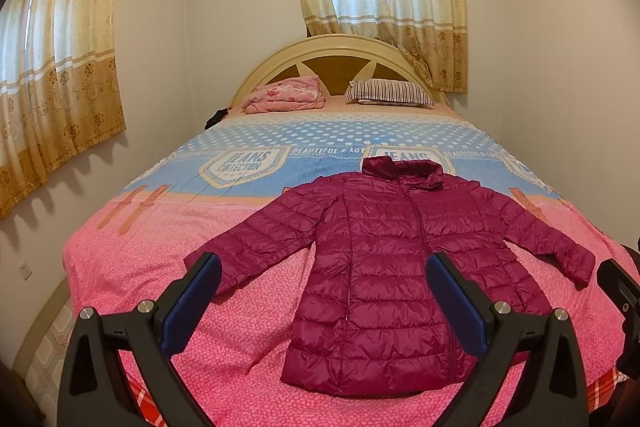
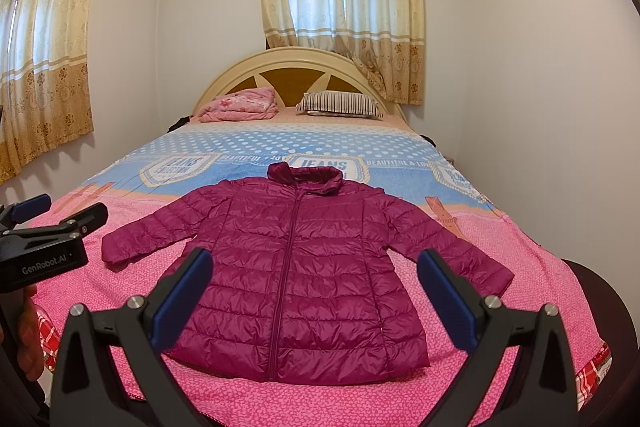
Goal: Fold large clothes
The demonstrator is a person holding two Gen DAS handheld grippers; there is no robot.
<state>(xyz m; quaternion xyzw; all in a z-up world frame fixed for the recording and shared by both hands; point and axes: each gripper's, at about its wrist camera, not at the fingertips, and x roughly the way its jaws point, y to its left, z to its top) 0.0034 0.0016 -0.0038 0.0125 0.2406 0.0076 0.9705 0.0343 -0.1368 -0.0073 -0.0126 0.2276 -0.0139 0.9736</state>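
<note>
Both grippers hover at the foot of the bed, jaws wide and empty, jacket not yet touched.

Left gripper (image 1: pixel 324 297) and right gripper (image 2: pixel 314 291) sit side by side above the foot edge of the bed (image 2: pixel 120 307), each spread wide with nothing between the blue pads. The magenta puffer jacket (image 2: pixel 296 267) lies flat, front up and zipped, hem at the foot edge, collar toward the headboard, both sleeves angled out over the pink spread. It looks light, soft and puffy, with a shiny shell that is probably slippery; quilting will likely spring back, so folds may need pressing. Best holds seem the sleeve cuffs or hem corners, pinching shell and fill together. Farther off, a pink folded blanket (image 2: pixel 240 105) and striped pillow (image 2: pixel 340 105) lie by the headboard (image 2: pixel 296 61).
</note>
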